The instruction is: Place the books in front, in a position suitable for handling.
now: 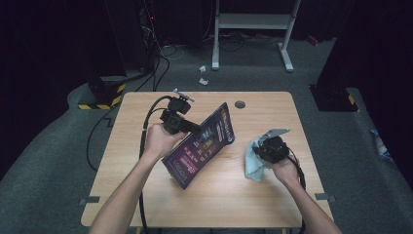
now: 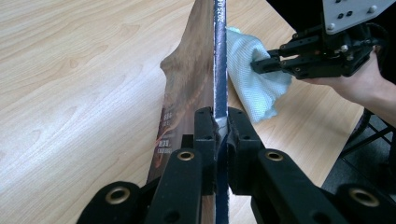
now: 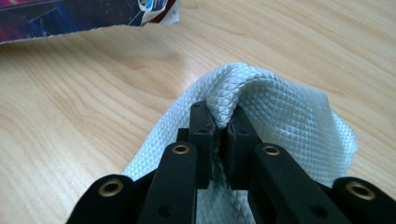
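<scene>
- Here, near the middle of the high view, the left gripper [image 1: 191,127] is pinched tight on a dark, shiny booklet [image 1: 202,144].
- The booklet is tilted. Its low corner sits on the wooden counter [image 1: 146,109], and its top corner points up toward the top of the frame.
- In the left gripper view, the booklet [image 2: 219,56] runs straight up the middle of the frame, edge on. The two black jaws squeeze it from both sides at the bottom middle.
- To the right of the middle in the high view, the right gripper [image 1: 263,148] is closed on a pale blue cloth [image 1: 252,161].
- The cloth hangs down from the gripper and its low end touches the counter.
- In the right gripper view, the cloth [image 3: 280,112] bunches up over the jaw tips in the middle of the frame. It has a small diamond pattern.
- The booklet and the cloth are near each other but not touching.
- A hand [image 1: 158,139] holds the left gripper, and the other hand [image 1: 286,171] holds the right one.
- A small grey round hole [image 1: 239,104] is in the counter near its far edge.
</scene>
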Demonstrator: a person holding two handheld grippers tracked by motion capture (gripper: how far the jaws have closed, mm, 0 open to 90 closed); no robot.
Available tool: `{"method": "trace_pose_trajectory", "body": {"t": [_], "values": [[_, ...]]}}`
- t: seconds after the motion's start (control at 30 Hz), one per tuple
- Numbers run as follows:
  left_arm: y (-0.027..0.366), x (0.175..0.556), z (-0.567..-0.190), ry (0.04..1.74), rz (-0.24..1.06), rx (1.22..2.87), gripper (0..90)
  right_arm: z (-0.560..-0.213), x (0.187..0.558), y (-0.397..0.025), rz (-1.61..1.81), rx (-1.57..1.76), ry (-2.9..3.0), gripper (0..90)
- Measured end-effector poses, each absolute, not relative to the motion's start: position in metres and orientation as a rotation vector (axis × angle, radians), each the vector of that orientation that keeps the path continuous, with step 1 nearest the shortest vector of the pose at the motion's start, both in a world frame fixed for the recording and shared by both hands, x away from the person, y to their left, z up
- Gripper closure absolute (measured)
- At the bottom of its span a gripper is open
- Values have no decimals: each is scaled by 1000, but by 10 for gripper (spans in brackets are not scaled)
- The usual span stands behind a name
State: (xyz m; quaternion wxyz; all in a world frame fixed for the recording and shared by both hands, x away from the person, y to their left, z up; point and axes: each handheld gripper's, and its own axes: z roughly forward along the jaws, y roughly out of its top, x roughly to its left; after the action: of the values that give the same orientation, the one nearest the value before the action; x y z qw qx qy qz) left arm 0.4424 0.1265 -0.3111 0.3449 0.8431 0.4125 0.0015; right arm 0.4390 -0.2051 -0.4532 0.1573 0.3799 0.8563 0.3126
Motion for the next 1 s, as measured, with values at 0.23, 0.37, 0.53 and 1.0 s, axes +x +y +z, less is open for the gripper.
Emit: {"method": "trace_pose_trajectory", "body": {"t": [0.23,0.37,0.53,1.0], "values": [[126,442,-311,1059,24,2202,838,-452,433,-210,898,1065,2484,819],[127,443,-313,1052,30,2208,838,-452,430,-209,908,1048,2510,798],[125,443,-313,1045,32,2218,838,-453,426,-208,910,1017,2540,767],[122,443,-314,1024,25,2239,838,-446,423,-214,968,1004,2533,651]]}}
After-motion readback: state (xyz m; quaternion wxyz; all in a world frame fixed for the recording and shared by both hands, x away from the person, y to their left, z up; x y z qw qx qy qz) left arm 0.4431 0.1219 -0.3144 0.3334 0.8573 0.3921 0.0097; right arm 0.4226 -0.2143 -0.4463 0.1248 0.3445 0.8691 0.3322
